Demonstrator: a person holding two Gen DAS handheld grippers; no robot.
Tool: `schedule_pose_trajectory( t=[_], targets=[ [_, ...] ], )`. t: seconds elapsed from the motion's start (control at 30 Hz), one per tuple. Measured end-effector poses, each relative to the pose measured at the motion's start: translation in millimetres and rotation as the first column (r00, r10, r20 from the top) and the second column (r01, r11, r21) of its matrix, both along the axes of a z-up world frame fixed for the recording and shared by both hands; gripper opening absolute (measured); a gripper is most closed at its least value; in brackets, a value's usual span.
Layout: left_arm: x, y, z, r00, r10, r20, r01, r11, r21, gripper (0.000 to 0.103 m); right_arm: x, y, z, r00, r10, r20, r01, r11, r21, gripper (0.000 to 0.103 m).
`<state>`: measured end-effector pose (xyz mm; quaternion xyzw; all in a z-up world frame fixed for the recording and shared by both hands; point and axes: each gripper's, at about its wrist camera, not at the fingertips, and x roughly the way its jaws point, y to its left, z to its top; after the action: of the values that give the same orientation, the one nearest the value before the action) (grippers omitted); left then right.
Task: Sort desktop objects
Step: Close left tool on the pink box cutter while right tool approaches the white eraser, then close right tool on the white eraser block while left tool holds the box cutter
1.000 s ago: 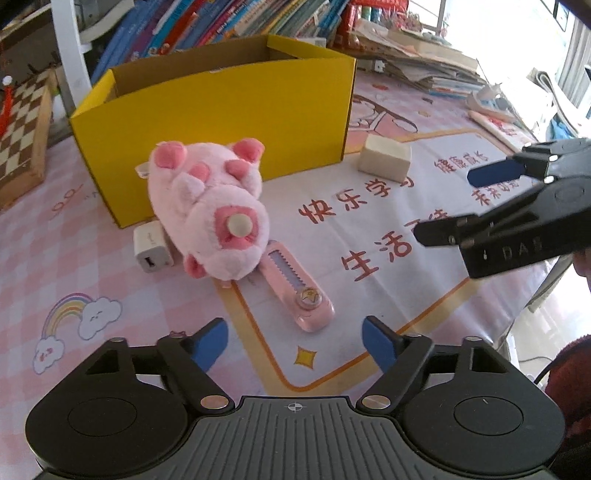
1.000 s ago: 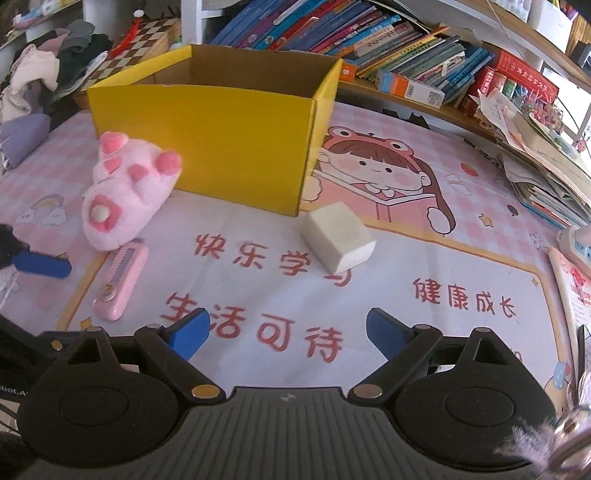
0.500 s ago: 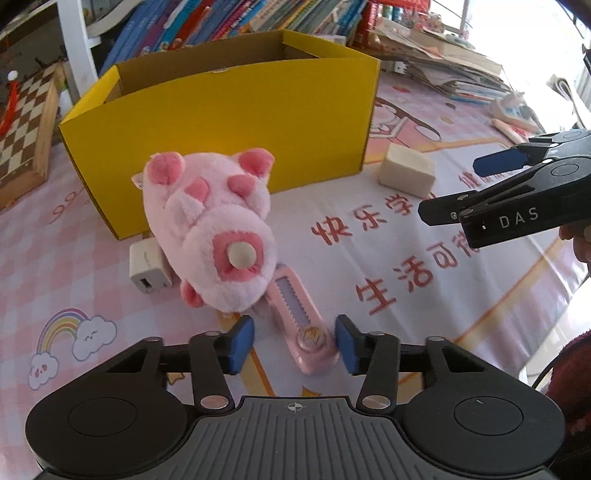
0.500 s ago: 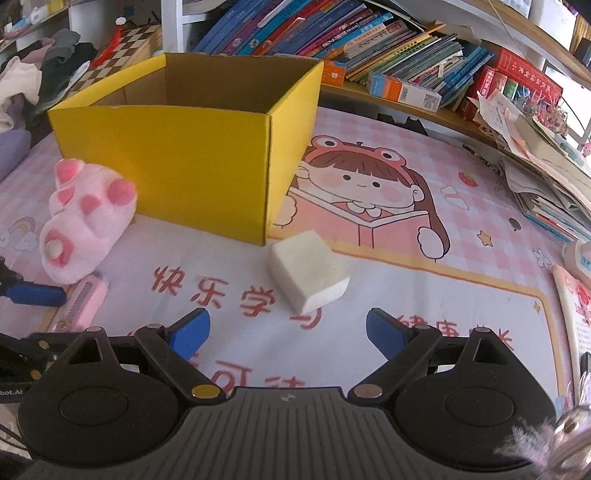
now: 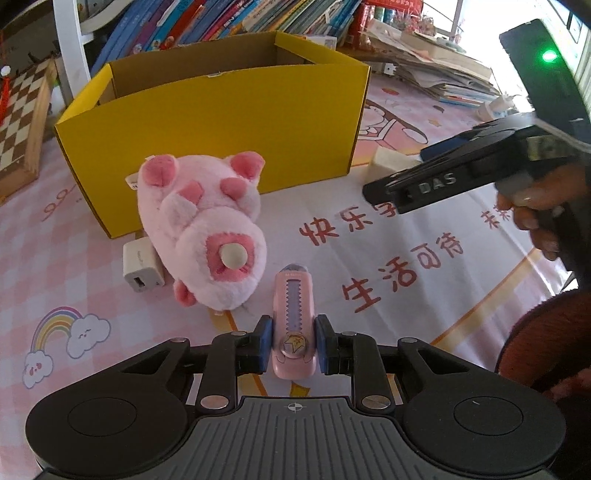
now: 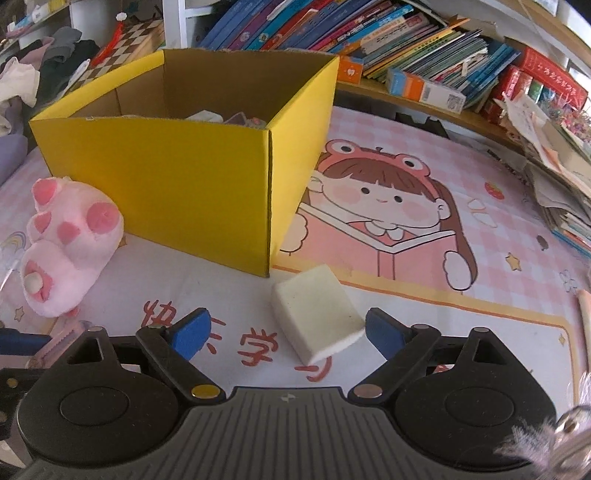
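Note:
My left gripper is shut on a pink utility knife that lies on the mat, its pads on both sides of the knife's near end. A pink plush pig lies just left of the knife, in front of the yellow cardboard box. My right gripper is open, with a cream foam block on the mat between its fingertips, untouched. The block also shows in the left wrist view, partly behind the right gripper. The box holds several items.
A white charger cube sits against the pig's left side by the box corner. Books line the shelf behind. A paper stack lies at the right. A chessboard stands at the left.
My left gripper moved forward and closed on the pink knife. My right gripper moved forward and down until the foam block sits between its open fingers.

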<state>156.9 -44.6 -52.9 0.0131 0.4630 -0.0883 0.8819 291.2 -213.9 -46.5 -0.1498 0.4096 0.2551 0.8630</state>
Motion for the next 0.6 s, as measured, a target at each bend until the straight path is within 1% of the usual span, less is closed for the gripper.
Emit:
schedule_pose_trajectory(
  t=[0.07, 0.13, 0.2, 0.33, 0.37, 0.4, 0.5, 0.6],
  targets=[
    [-1.1, 0.8, 1.2, 1.0, 0.001, 0.002, -0.001, 1.0, -0.002, 0.023, 2.0, 1.5, -2.6, 1.0, -0.003, 0.004, 0.003, 1.0, -0.009, 0.091],
    [-2.0, 1.2, 2.0, 1.0, 0.0, 0.002, 0.0, 1.0, -0.003, 0.023, 4.0, 2.4, -5.5, 1.0, -0.007, 0.005, 0.007, 1.0, -0.018, 0.087],
    [-2.6, 0.9, 2.8, 1.0, -0.007, 0.003, 0.007, 1.0, -0.004, 0.023, 6.7, 1.7, -9.2, 1.0, -0.017, 0.0, 0.017, 0.999, -0.03, 0.076],
    [-4.4, -1.4, 5.0, 0.999, -0.03, 0.01, 0.03, 1.0, -0.002, 0.023, 12.6, -9.4, -14.8, 0.998, -0.065, -0.018, 0.065, 0.998, 0.007, 0.061],
    [-4.9, -1.7, 5.6, 0.999, -0.036, 0.013, 0.036, 0.999, -0.002, 0.023, 13.3, -12.5, -14.8, 0.997, -0.079, -0.021, 0.079, 0.997, 0.019, 0.053],
    [-5.4, -1.8, 6.1, 0.999, -0.04, 0.015, 0.04, 0.999, -0.001, 0.023, 12.7, -13.9, -14.1, 0.996, -0.087, -0.015, 0.088, 0.996, 0.015, 0.05],
    [-7.2, -1.2, 7.5, 0.998, -0.051, 0.021, 0.051, 0.999, 0.0, 0.023, 8.2, -16.0, -12.2, 0.995, -0.095, -0.015, 0.096, 0.995, 0.012, 0.045],
    [-10.3, -0.7, 9.7, 0.997, -0.066, 0.032, 0.066, 0.998, 0.001, 0.023, 0.4, -17.9, -10.0, 0.994, -0.106, -0.034, 0.107, 0.994, 0.022, 0.044]
  ],
)
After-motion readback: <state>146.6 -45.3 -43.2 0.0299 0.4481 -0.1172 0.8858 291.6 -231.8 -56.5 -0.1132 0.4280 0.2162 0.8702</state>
